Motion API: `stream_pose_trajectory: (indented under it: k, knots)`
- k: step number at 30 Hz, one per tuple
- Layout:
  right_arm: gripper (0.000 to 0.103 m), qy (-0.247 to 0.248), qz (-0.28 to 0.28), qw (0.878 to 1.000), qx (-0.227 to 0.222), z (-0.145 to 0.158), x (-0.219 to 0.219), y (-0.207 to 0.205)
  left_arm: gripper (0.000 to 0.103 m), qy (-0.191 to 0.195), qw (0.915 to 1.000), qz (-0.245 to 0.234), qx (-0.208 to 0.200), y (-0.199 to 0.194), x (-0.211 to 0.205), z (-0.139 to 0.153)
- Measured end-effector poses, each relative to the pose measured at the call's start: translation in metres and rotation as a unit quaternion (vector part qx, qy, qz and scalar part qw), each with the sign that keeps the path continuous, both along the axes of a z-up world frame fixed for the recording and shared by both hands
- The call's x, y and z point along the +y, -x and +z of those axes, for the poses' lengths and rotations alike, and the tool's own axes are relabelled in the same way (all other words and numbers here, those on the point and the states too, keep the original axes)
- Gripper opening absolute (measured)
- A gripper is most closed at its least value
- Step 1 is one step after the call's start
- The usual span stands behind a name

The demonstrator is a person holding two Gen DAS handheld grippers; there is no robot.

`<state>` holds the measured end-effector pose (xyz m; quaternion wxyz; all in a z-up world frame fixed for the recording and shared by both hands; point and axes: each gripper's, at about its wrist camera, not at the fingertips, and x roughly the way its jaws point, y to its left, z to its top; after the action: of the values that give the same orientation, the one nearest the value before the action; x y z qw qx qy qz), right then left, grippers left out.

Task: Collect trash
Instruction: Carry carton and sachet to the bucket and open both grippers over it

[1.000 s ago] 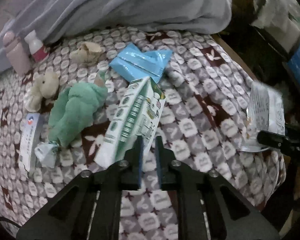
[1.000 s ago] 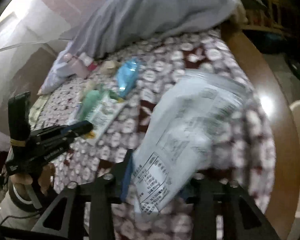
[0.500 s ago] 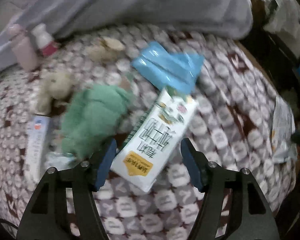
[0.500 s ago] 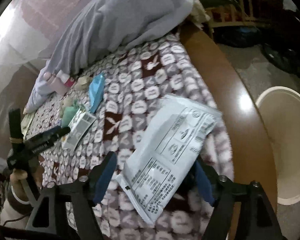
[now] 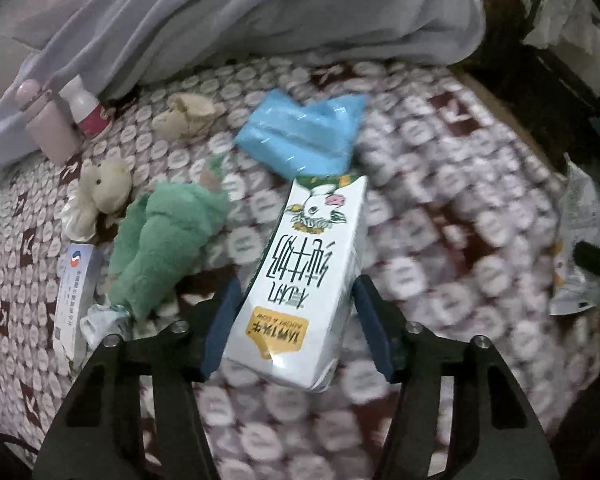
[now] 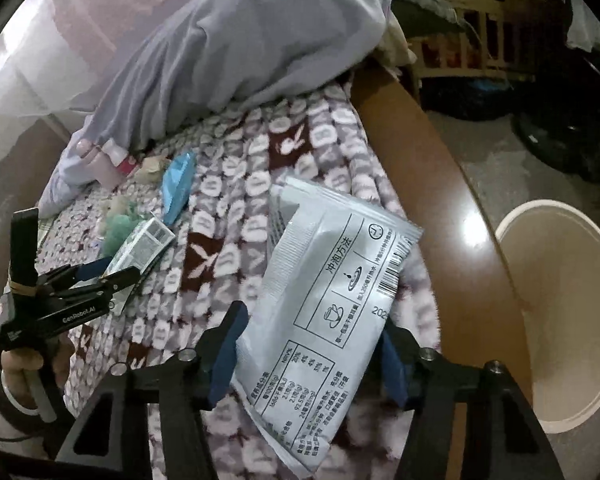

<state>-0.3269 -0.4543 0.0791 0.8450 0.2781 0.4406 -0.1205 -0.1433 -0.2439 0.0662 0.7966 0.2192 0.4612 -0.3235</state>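
Observation:
A white and green milk carton (image 5: 308, 272) lies lengthwise between the fingers of my left gripper (image 5: 298, 282). The jaws are closing and both blue pads meet its long sides. In the right wrist view the same carton (image 6: 144, 246) sits in the left gripper (image 6: 112, 276), which a hand holds. A silver printed pouch (image 6: 328, 300) lies near the bed's edge between the fingers of my right gripper (image 6: 312, 320). Those jaws are closing too, with the pads against the pouch's edges. The pouch (image 5: 580, 232) also shows at the far right of the left wrist view.
On the patterned blanket (image 5: 440, 220) lie a blue pack (image 5: 300, 136), a green plush toy (image 5: 164, 240), a cream toy (image 5: 104, 188), a crumpled tissue (image 5: 184, 116), a small box (image 5: 76, 292) and two bottles (image 5: 48, 120). A grey quilt (image 5: 260, 12) fills the back. A cream bucket (image 6: 560, 300) stands beyond the wooden bed edge (image 6: 428, 200).
The left jaws let go of the carton's edge, spread wide, then narrowed around its width. The right jaws released the crumpled pouch, which now lies flat, and closed back onto its edges.

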Motion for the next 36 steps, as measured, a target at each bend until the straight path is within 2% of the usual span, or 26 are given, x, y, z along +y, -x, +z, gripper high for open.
stream_pose_trajectory:
  k: [5,11,20,23,25,29,31,33,35,36]
  knots:
    - [0.058,0.011,-0.012,1.0,-0.017,0.017,-0.01,0.018,0.054,0.032,0.9991,-0.02,0.019,0.025,-0.019,0.02]
    - [0.058,0.03,-0.028,0.999,-0.025,0.031,-0.022,0.044,0.052,0.048,0.9977,-0.047,0.009,0.059,-0.053,0.033]
    - [0.059,0.033,-0.07,0.997,-0.018,0.03,-0.053,0.088,0.051,0.064,0.994,-0.087,0.015,0.104,-0.101,0.041]
    - [0.059,0.034,-0.086,0.996,-0.016,0.028,-0.065,0.102,0.046,0.067,0.9921,-0.105,0.012,0.117,-0.118,0.045]
    - [0.059,0.034,-0.096,0.995,-0.013,0.027,-0.073,0.11,0.005,0.065,0.9908,-0.118,0.015,0.127,-0.133,0.046]
    - [0.059,0.029,-0.119,0.992,-0.001,0.021,-0.09,0.126,0.005,0.06,0.9895,-0.128,0.027,0.137,-0.157,0.039]
    - [0.059,0.025,-0.126,0.992,0.003,0.017,-0.097,0.132,0.005,0.055,0.9886,-0.129,0.054,0.138,-0.167,0.03]
    - [0.059,0.023,-0.133,0.991,0.002,0.016,-0.102,0.138,0.005,0.053,0.9882,-0.13,0.061,0.139,-0.169,0.025]
    - [0.059,0.018,-0.138,0.99,0.0,0.014,-0.106,0.144,0.005,0.067,0.9862,-0.139,0.061,0.141,-0.164,0.031]
    - [0.059,0.016,-0.14,0.99,-0.001,0.014,-0.106,0.146,0.008,0.073,0.986,-0.136,0.062,0.141,-0.16,0.034]
